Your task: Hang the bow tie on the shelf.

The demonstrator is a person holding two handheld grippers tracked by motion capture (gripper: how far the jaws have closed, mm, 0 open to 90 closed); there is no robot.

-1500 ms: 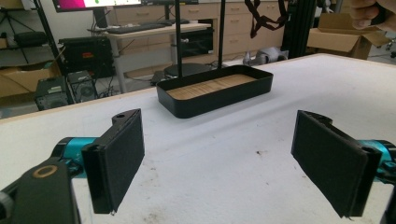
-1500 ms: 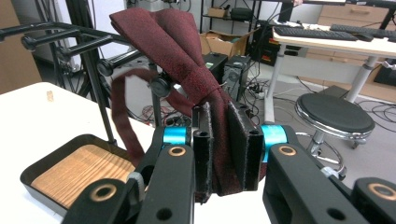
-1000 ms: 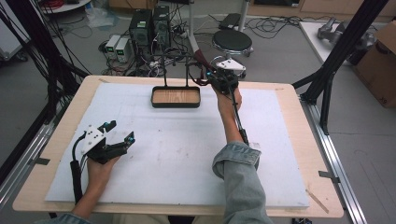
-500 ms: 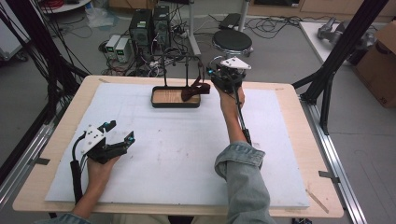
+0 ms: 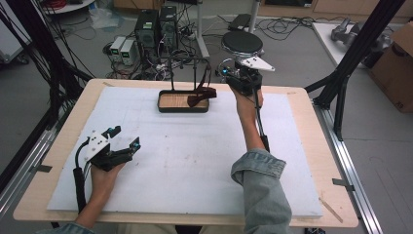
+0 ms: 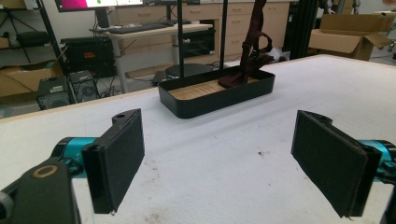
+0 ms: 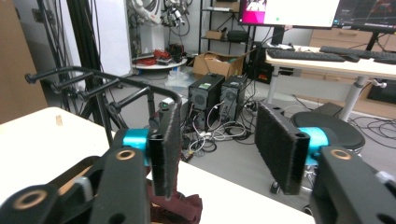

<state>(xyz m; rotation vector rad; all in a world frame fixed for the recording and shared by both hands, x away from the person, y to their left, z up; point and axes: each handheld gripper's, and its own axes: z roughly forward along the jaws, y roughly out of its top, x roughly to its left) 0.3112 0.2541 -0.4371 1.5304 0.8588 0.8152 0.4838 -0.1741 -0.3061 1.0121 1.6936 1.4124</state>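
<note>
A dark red strap (image 5: 202, 92) hangs from the black rack (image 5: 187, 63) over the black tray (image 5: 184, 102), its lower end bunched on the tray's wooden floor at the right-hand end. In the left claw view the strap (image 6: 250, 51) runs up out of the top edge, so where it meets the rack is cut off there; the tray (image 6: 217, 95) sits well ahead of that claw, between its two pads. In the right claw view a crumpled part of the strap (image 7: 180, 207) shows just below the left pad, partly hidden behind the claw body, and whether it touches the pad cannot be told. The rack's arms (image 7: 93, 81) stand to the left of that claw.

The right claw (image 5: 229, 73) is held above the far edge of the bench (image 5: 302, 97), just right of the tray and near the strap; its jaws stand moderately apart with nothing between them. The left claw (image 5: 124, 139) rests low over the white mat (image 5: 195, 161) at the near left, well apart from the tray, its jaws spread wide and holding nothing.

Beyond the bench, computer towers (image 5: 156, 27), cables and a round black stool (image 5: 242, 43) sit on the floor.
</note>
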